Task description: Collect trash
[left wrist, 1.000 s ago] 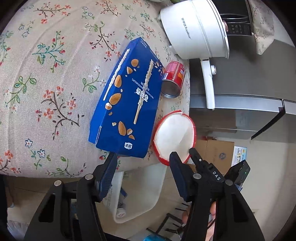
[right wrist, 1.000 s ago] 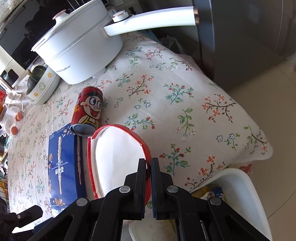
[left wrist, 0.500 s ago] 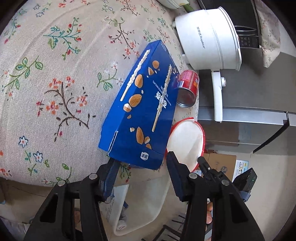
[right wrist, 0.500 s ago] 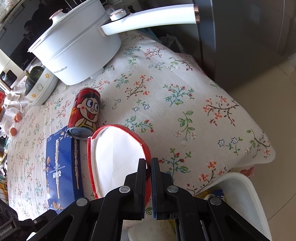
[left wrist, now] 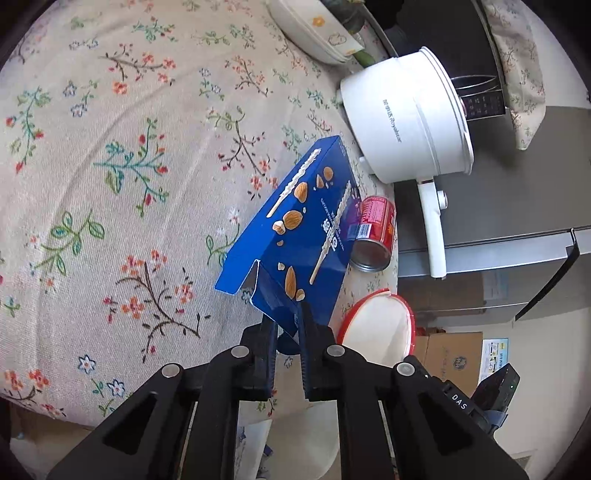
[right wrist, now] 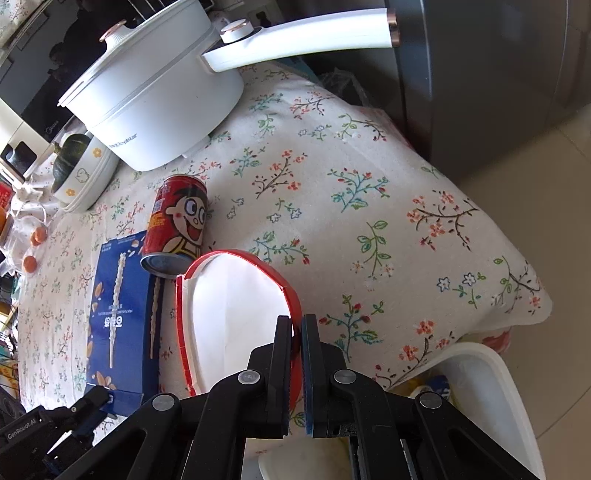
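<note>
Your left claw [left wrist: 287, 317] has just been closing and now pinches the near end of the blue snack box [left wrist: 308, 236], at the torn flap; the pads press the cardboard between them, and that near end is lifted off the cloth while the far end reaches toward the pot. Take the box as your landmark. Just beside its far right corner the red can [left wrist: 373, 236] lies on its side with its open end facing you, touching or nearly touching the box edge; the exact contact is hard to tell. On the same side, nearer to you, sits the red-rimmed paper container [left wrist: 380, 328], squashed flat and hanging over the edge of the surface [left wrist: 110, 147], which is draped with a floral cloth. Your right claw [right wrist: 297, 325] is clamped on that container [right wrist: 236, 314], its jaws together on the red rim at the side away from the box [right wrist: 122, 317]. From this right-hand view the can [right wrist: 177, 225] lies between the box and the container, its base against the container's far rim. Beyond the box stands the white pot [left wrist: 406, 118], lid on, with its long handle sticking out past the surface edge, and further still a flowered bowl [left wrist: 314, 33]. Below the surface edge, under the container, the white bin [right wrist: 484, 398] stands on the floor with some litter inside.
</note>
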### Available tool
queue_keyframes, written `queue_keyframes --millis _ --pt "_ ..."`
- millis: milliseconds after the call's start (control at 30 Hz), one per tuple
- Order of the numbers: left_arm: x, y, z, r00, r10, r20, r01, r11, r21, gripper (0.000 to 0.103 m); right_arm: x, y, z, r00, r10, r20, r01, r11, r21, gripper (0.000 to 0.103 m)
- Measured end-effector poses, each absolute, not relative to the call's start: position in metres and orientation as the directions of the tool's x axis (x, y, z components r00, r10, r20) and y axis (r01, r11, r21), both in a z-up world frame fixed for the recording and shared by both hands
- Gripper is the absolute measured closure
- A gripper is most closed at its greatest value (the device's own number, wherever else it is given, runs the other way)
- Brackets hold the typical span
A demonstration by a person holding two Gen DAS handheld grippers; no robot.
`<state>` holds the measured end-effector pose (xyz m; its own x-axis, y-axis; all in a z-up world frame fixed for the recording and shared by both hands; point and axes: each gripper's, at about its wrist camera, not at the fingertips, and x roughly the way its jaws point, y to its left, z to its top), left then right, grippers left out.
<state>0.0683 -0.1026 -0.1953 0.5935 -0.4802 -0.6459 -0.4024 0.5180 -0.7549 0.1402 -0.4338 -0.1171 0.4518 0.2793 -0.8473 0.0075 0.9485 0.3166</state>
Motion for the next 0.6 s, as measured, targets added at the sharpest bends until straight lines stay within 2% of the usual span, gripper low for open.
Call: queue_keyframes --millis 200,367,600 --pt "0.069 -0.1 -0.149 0.648 -0.375 -0.662 -0.303 0.671 -0.677 0.097 0.137 -0.438 -0.108 0.468 0.286 -0.836 0.002 0.946 0.325 0.099" --pt "0.061 -0.094 -0.103 0.71 -0.327 -0.623 -0.216 0.741 -0.636 0.097 0.131 -0.436 -0.095 0.489 0.291 -0.822 -0.022 0.946 0.322 0.1" --pt "0.048 -0.106 -0.062 0.735 -0.389 -0.555 -0.05 0.786 -0.616 0.099 0.12 -0.432 -0.073 0.521 0.28 -0.807 -0.056 0.954 0.295 0.1"
